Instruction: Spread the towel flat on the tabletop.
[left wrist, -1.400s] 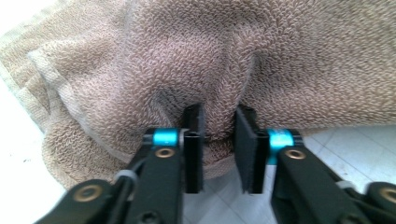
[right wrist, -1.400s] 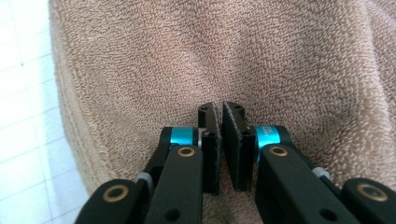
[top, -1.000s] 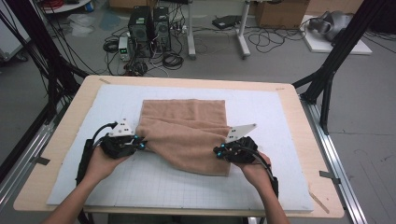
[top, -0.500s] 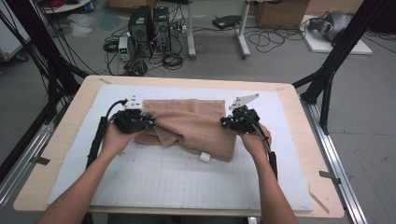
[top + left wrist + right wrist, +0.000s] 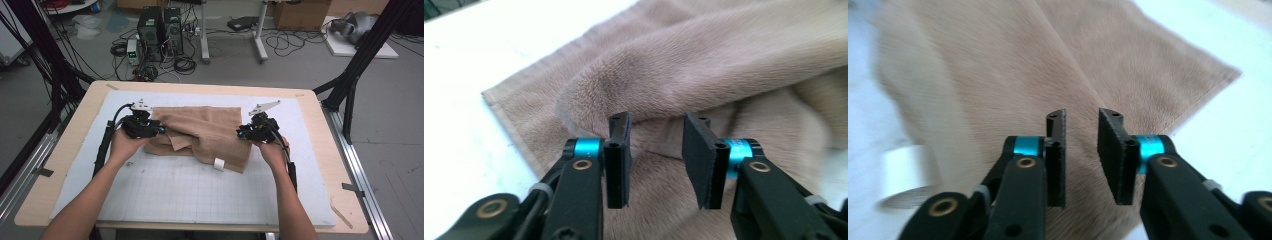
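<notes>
Here, a tan towel [image 5: 202,132] lies rumpled on the white gridded surface [image 5: 175,190]. Left claw [image 5: 655,150] and right claw [image 5: 1082,150] have just been opening, pads apart, gripping nothing. Cables [image 5: 180,62] litter the floor behind.

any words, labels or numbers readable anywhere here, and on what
None can be read.
The white tag sewn to the near edge of the tan towel shows no legible print.
The grid mat has ruled lines but no legible figures.
The computer tower on the floor beyond the table has markings too small to read.
</notes>
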Demonstrator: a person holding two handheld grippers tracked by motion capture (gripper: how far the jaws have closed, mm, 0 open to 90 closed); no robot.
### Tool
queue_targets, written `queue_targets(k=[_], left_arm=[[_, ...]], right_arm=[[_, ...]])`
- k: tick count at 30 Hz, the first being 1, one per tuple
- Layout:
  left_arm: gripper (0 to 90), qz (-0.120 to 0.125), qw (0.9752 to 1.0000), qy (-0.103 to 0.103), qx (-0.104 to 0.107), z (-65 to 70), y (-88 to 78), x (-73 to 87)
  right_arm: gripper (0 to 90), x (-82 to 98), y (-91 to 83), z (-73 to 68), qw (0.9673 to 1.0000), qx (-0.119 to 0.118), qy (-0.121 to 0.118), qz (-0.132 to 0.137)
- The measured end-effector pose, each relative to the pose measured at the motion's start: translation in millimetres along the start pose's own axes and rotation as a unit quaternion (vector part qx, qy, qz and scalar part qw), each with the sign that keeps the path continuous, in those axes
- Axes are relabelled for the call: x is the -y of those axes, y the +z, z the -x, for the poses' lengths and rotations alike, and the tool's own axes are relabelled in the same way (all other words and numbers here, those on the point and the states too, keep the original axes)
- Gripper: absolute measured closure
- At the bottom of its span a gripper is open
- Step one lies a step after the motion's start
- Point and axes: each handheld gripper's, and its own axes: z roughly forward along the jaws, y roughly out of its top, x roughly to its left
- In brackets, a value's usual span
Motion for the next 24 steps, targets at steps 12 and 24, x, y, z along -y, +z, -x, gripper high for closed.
queue_targets(k=[12, 24], left_arm=[[57.4, -0.030, 0.9950, 0.054, 0.078, 41.5, 19.7, 1.5], [81.8, -0.064, 0.9932, 0.075, 0.062, 49.9, 50.0, 5.0]], right_arm=[[58.5, 17.2, -23.1, -35.6, 0.9979, -0.056, -0.019, 0.027], [67.2, 28.3, 13.6, -34.5, 0.9987, -0.026, -0.031, -0.029]])
